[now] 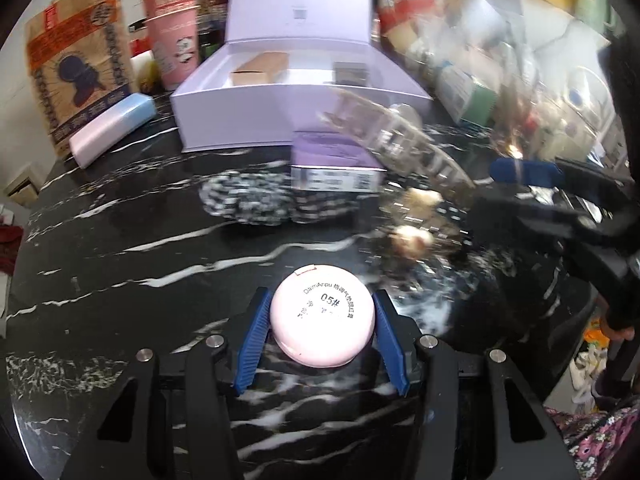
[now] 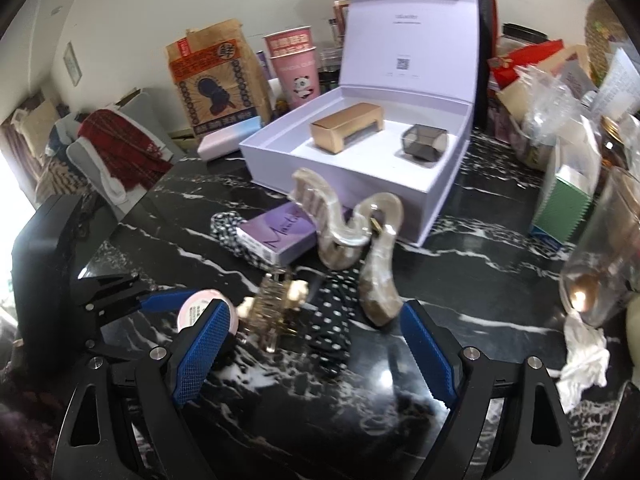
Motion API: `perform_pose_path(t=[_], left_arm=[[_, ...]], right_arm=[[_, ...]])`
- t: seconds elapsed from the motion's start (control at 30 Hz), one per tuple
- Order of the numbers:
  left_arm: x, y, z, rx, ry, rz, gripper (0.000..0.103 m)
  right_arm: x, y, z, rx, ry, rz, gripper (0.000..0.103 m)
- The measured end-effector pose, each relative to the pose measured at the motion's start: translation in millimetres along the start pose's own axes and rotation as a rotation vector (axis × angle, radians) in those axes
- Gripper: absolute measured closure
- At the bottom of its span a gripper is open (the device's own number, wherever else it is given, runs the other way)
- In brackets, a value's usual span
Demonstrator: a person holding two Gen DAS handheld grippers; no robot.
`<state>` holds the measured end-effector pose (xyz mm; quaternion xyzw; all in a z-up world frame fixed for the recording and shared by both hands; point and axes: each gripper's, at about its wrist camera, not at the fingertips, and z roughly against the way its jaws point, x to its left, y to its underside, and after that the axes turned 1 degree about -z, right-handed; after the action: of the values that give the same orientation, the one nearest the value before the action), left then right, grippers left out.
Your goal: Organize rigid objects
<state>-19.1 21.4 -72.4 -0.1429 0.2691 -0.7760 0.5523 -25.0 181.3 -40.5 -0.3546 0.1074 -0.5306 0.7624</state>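
Note:
A round pink compact (image 1: 322, 316) with printed text lies on the black marble counter (image 1: 120, 280). My left gripper (image 1: 320, 312) is shut on it, one blue pad against each side. The right wrist view shows the same compact (image 2: 198, 308) at the lower left. My right gripper (image 2: 314, 316) stands open, with nothing between its pads. Just beyond it lie a pearly claw hair clip (image 2: 344, 232), a small gold comb clip with pearls (image 2: 272, 308) and black polka-dot fabric (image 2: 332, 320). Farther back stands an open lavender box (image 2: 352, 196) holding a gold case (image 2: 346, 126) and a dark hexagonal pot (image 2: 424, 144).
A small purple carton (image 2: 276, 234) lies on a checked scrunchie (image 1: 244, 200) before the box. A brown paper bag (image 1: 76, 64), pink cups (image 1: 174, 36) and a pastel case (image 1: 112, 128) line the back left. Jars, a green box (image 2: 568, 208) and crumpled tissue (image 2: 584, 352) crowd the right.

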Motion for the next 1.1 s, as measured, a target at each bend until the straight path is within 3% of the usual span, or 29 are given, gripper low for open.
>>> perform_pose_path(t=[0.13,0.3,0.53,0.7,0.83,0.93,1.1], left_arm=[[18.2,0.3,1.3,-0.006,-0.020,0.032,0.052],[32.6,0.8,3.7,-0.010,-0.060,0.040,0.052],[43.4,-1.7,3.1,-0.005,-0.070,0.054,0.052],[43.2,-3.5,-0.5,-0.010,-0.092,0.036,0.052],[43.8,-4.2,-1.3,-0.013,-0.093,0.036,0.052],[44.2,-4.6,-1.0,-0.012,-0.093,0.040,0.053],[40.5,-4.7,-0.3,0.007,-0.091,0.025,0.053]], right_arm=[[10.6,-1.7,-7.9,0.006,-0.041,0.019,0.015],[28.3,-2.4,-21.4,0.007,-0.025,0.098,0.015],[33.4,-0.8,-39.3,0.035,-0.053,0.111,0.016],[35.7,-0.1,-49.6,0.052,-0.060,0.108,0.026],[31.9,1.1,-58.2,0.077,-0.053,0.086,0.041],[29.0,2.1,-60.6,0.083,-0.037,0.080,0.062],[28.6,2.4,-59.6,0.090,-0.043,0.078,0.062]])
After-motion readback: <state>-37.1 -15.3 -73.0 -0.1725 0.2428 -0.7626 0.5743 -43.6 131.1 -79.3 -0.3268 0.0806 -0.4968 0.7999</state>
